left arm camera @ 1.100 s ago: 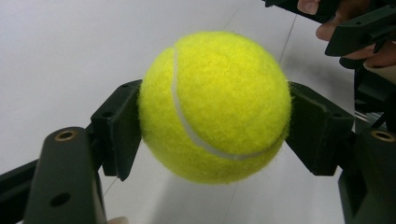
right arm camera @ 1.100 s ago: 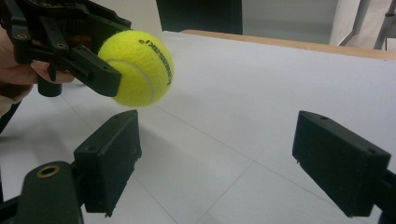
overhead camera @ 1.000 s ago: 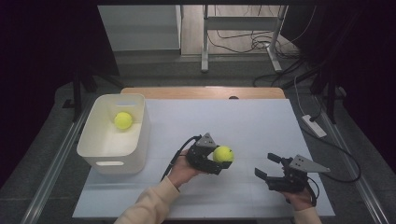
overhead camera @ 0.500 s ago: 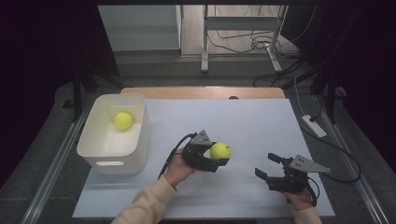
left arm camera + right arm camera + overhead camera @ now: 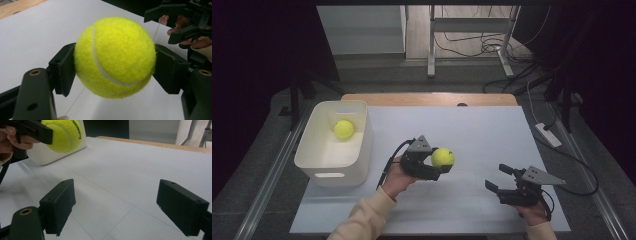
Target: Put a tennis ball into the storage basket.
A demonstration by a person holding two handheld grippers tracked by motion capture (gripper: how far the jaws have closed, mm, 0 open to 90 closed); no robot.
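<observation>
High view: overhead, facing forward-down, far. Claw views: low, close over the white-covered table (image 5: 472,125). All share the fuzzy yellow tennis ball (image 5: 115,56).

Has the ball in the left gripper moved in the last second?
Yes. The ball held in the left gripper has shifted slightly away from the table's near edge and a touch toward the bin, judged in the high view.

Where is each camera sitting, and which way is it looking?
High view: above the table, looking forward and down; forearms, left hand-held gripper, right hand-held gripper.
Left gripper view: rides that gripper, looking along jaws shut on the tennis ball.
Right gripper view: looks along open jaws across the table.
All share the held ball.
</observation>
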